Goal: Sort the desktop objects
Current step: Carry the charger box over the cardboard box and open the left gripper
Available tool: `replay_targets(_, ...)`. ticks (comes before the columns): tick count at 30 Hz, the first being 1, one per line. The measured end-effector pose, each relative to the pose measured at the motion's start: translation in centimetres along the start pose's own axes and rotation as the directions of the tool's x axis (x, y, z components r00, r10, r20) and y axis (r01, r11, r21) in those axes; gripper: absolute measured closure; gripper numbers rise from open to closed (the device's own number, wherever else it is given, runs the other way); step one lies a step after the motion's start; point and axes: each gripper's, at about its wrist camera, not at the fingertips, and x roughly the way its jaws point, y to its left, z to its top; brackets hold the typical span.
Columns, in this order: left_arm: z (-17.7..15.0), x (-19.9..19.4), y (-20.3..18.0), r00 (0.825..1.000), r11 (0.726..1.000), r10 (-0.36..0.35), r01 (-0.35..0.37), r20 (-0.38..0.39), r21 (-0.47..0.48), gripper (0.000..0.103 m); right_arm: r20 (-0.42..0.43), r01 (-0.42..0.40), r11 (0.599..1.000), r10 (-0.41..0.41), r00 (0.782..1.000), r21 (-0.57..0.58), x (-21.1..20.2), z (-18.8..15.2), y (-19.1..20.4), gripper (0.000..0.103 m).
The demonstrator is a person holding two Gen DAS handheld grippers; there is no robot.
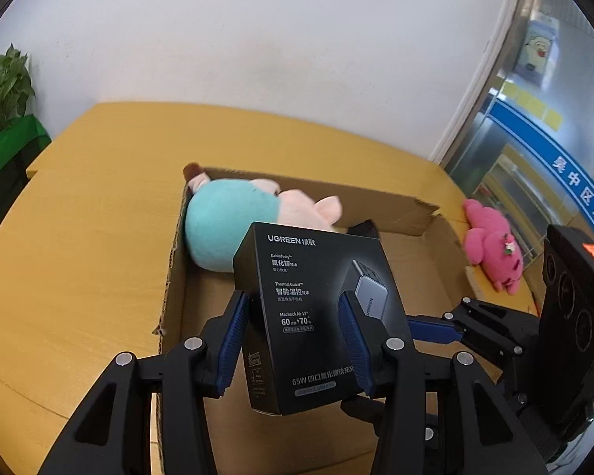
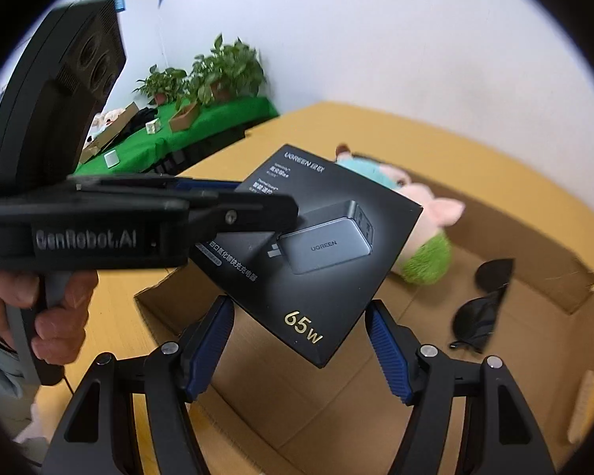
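So far we have the plush pig [image 1: 233, 221] and sunglasses [image 2: 481, 308] in the cardboard box [image 1: 170, 277]. Our left tongs [image 1: 293, 340] clamp the black charger box [image 1: 316, 316] above it; right tongs [image 2: 301, 348] gape empty. The pink plush [image 1: 491, 245] waits on the table [image 1: 79, 237].

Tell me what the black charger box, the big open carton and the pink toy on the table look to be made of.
Charger box: printed paperboard, satin black; crisp folded edges, soft sheen.
Open carton: brown corrugated cardboard, matte; fluting shows along the torn wall edge.
Pink toy: plush fabric, probably stuffed; fuzzy surface, soft rounded shape.
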Motion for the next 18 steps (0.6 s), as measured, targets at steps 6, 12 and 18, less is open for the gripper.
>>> replay_targets(6,0.3,3.5,2.3,0.995,0.998,0.056,-0.058,-0.077,-0.023,0.053,-0.136,-0.087,0.995,0.094,0.986,0.056,4.5,1.1,-1.5,0.035)
replay_targets(12,0.2,6.5,4.2,0.983,0.995,0.074,-0.085,-0.167,-0.059,0.054,-0.253,-0.139,0.985,0.161,0.954,0.104,8.2,1.9,-2.6,0.035)
replay_targets(18,-0.2,7.8,3.6,0.966,0.987,0.158,-0.161,-0.204,0.003,0.054,-0.297,-0.140,0.982,0.172,0.939,0.126,10.3,1.2,-2.6,0.034)
